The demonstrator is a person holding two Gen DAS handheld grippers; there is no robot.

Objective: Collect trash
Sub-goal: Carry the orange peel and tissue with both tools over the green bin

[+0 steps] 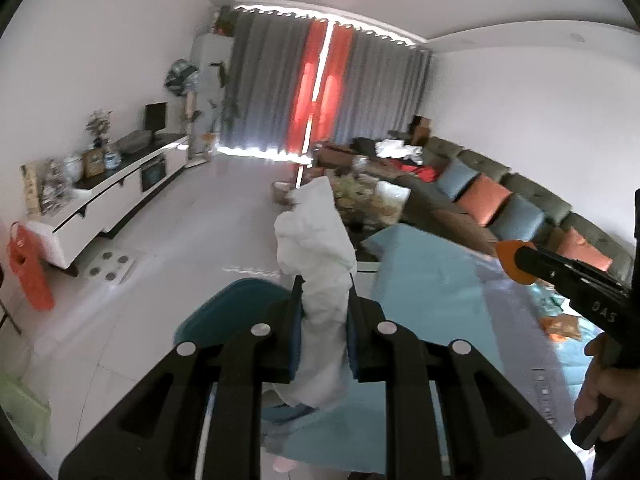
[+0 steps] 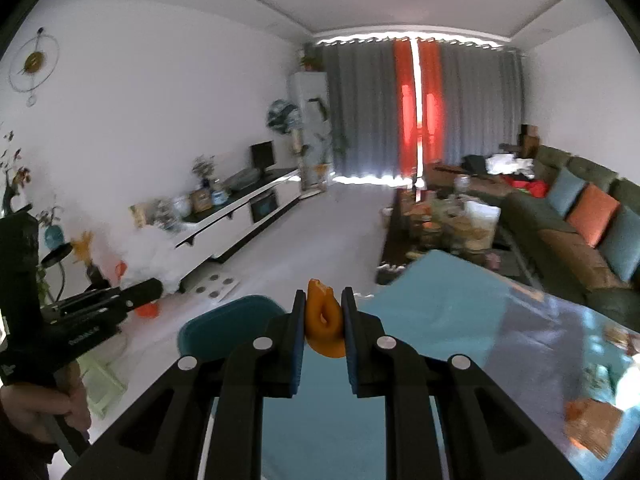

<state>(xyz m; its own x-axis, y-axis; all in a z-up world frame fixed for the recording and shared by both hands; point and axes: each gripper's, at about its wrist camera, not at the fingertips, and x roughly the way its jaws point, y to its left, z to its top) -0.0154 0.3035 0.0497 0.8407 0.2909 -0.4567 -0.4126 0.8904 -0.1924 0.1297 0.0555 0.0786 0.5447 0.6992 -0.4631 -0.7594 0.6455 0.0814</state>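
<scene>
The left gripper point(image 1: 323, 320) is pinching a crumpled white tissue point(image 1: 316, 248) between its fingers point(image 1: 295, 320), which are closed down onto the narrow lower part of the wad while the rest is sticking up and hanging below them. The right gripper point(image 2: 323, 320) is clamping an orange peel point(image 2: 323, 320) in the same way, its fingers point(image 2: 298, 320) drawn in against both sides of the curled scrap. Both pieces of trash are being held up in the air above the table point(image 2: 440, 312), which is wearing a light blue cloth under a shiny clear cover. A teal chair point(image 2: 224, 328) is standing just beyond the near edge of the table.

Judging by this, the picking-up step is finished for these two pieces and the carrying step is under way. No bin is showing clearly in either view, so the person is likely needing to turn toward wherever it stands, keeping both grips closed on the way. More orange scraps point(image 2: 596, 424) are lying on the table at the far right, blurred, and are probably waiting for a later pass.
</scene>
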